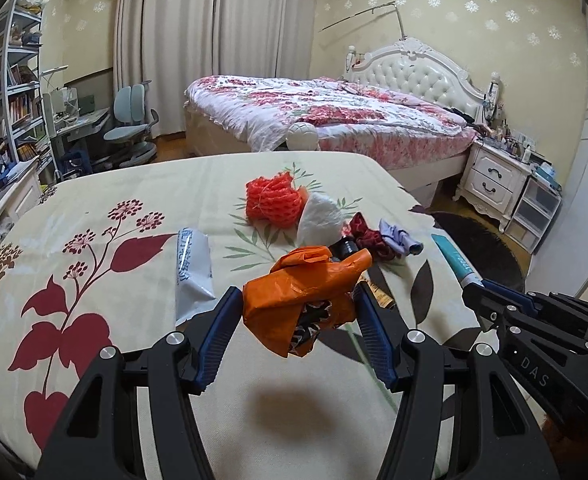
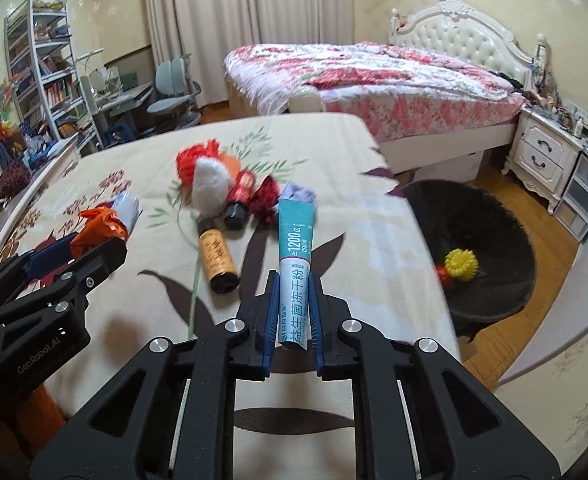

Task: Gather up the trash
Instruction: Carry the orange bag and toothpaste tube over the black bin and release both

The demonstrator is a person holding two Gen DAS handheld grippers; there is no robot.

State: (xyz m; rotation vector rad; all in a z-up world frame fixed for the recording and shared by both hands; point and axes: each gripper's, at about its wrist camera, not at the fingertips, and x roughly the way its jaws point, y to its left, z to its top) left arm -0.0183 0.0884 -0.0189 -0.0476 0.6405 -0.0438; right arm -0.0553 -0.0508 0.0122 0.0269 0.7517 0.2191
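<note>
My left gripper (image 1: 297, 300) is shut on a crumpled orange wrapper (image 1: 294, 300), which hangs above the flowered tablecloth (image 1: 93, 240) and casts a shadow on it. My right gripper (image 2: 293, 280) is shut on a teal-and-white sachet (image 2: 296, 248) that sticks out forward past the fingers. On the cloth lie a red foam net (image 1: 273, 200), a white wad (image 1: 320, 218), a dark red scrap (image 1: 368, 236), a lilac scrap (image 1: 400, 240) and a grey pouch (image 1: 191, 264). An amber bottle (image 2: 217, 256) and a red bottle (image 2: 239, 196) lie beside them.
A dark round fuzzy basket (image 2: 494, 216) sits on the floor right of the table with a yellow ball-like thing (image 2: 460, 264) in it. Beyond stand a bed (image 1: 334, 112), a white nightstand (image 1: 494, 180), a desk chair (image 1: 129, 128) and shelves (image 1: 9, 92).
</note>
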